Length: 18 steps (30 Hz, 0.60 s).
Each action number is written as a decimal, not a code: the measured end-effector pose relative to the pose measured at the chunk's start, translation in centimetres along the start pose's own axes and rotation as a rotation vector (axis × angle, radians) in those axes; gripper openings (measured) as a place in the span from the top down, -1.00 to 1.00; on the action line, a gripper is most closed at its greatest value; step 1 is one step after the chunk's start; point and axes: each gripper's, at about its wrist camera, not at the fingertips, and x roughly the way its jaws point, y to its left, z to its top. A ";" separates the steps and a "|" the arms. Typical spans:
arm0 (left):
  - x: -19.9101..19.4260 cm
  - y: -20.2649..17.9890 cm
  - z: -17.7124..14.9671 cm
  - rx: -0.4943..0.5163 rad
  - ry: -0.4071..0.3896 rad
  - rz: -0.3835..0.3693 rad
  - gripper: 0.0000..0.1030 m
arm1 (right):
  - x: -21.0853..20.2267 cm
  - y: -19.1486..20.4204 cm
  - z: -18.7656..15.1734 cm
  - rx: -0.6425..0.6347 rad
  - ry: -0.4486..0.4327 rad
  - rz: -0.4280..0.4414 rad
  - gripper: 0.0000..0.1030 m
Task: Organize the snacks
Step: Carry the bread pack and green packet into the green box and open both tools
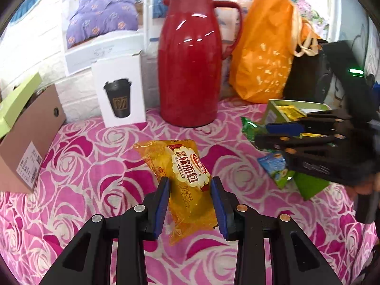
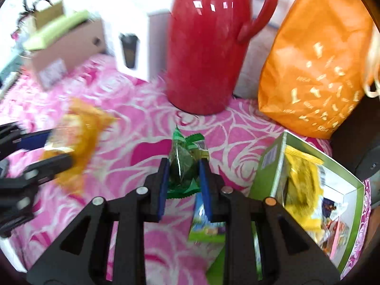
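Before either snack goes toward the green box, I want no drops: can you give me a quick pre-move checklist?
1. Left gripper clamps the yellow bread packet: ok.
2. Right gripper pinches the green packet: ok, though the view is blurred.
3. Green box open: ok.
4. Room in the box: cannot tell; a yellow packet and other snacks already lie inside.
5. Red jug and orange bag stand behind, off the path: ok.
6. Blue-green packet lies loose under the right gripper: not ok.

Both wrist views share red jug (image 1: pixel 190 71)
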 end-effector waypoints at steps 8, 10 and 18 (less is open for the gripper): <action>-1.7 -5.4 1.9 0.077 -0.045 -0.088 0.31 | -9.2 -5.8 -6.6 0.109 -0.135 -0.100 0.47; -1.8 -7.3 2.8 0.093 -0.054 -0.122 0.31 | -10.8 -8.9 -8.0 0.177 -0.147 -0.146 0.47; -0.3 -17.3 7.8 0.173 -0.072 -0.287 0.30 | -13.0 -16.4 -12.7 0.367 -0.165 -0.232 -0.52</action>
